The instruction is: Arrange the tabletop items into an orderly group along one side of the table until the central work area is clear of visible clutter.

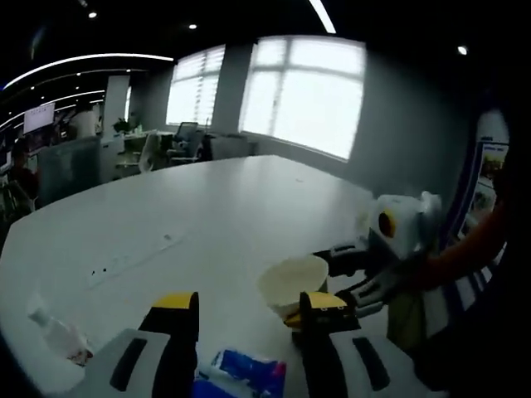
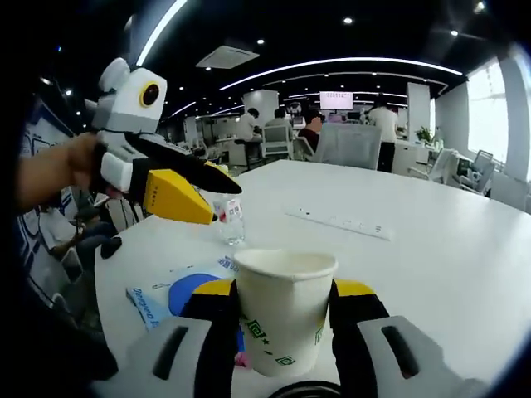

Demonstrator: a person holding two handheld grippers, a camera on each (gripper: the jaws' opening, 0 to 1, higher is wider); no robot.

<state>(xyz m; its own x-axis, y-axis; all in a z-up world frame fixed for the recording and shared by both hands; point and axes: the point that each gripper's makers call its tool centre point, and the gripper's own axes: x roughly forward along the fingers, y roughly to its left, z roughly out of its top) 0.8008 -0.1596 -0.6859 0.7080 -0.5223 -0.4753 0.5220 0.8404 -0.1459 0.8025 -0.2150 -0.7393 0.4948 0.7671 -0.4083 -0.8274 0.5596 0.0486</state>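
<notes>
Right claw (image 2: 284, 303) pinches paper cup (image 2: 284, 311) upright between jaws, likely for carrying to worktop (image 2: 431, 249) edge. Left claw (image 1: 249, 311) spread, empty; blue packet (image 1: 247, 371) lies just below it, water bottle (image 2: 233, 220) beyond cup.

Cup (image 2: 284, 311) between the right gripper (image 2: 284, 300) jaws, on the table (image 2: 431, 240). Behind and left of it a packet (image 2: 178, 290) lying flat, beyond that a bottle (image 2: 232, 219) (upright, just beside the left gripper's (image 2: 217, 192) tips). Further right across the table, a power strip (image 2: 340, 222).
</notes>
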